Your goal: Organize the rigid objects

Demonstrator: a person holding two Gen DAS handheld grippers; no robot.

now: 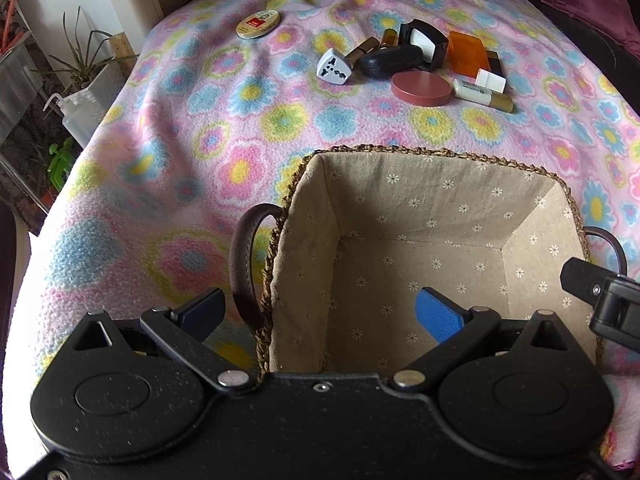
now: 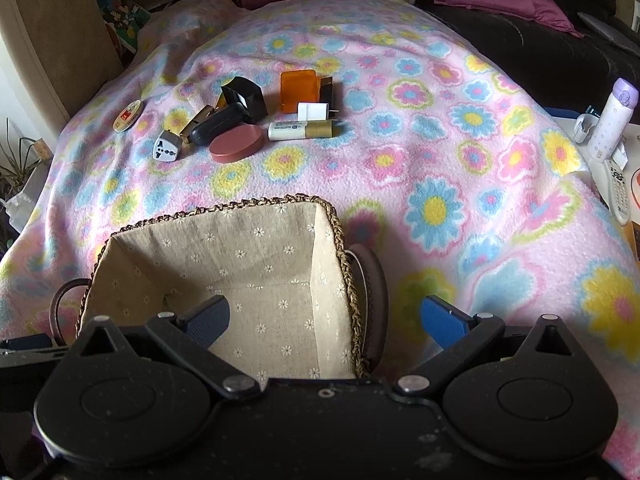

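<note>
The task looks not yet begun: the basket [image 1: 424, 240], woven outside and lined with beige cloth with small daisies, shows no object inside where it can be seen. The left gripper [image 1: 320, 314] has its jaws wide open and holds nothing; the basket's left rim and brown handle [image 1: 244, 264] stand between them. The right gripper [image 2: 326, 318] is also wide open and without load, with the basket's right rim between its jaws. Well ahead of both jaws, the small hard things lie together on the soft flowered blanket [image 2: 460, 168]: a white plug adapter [image 1: 333, 69], a flat round red lid [image 1: 421, 89], an orange plastic box [image 1: 467, 54], a black glasses case [image 1: 388, 62], a white and gold tube [image 1: 482, 95]. A round tin [image 1: 258, 24] lies apart, ahead to the left.
</note>
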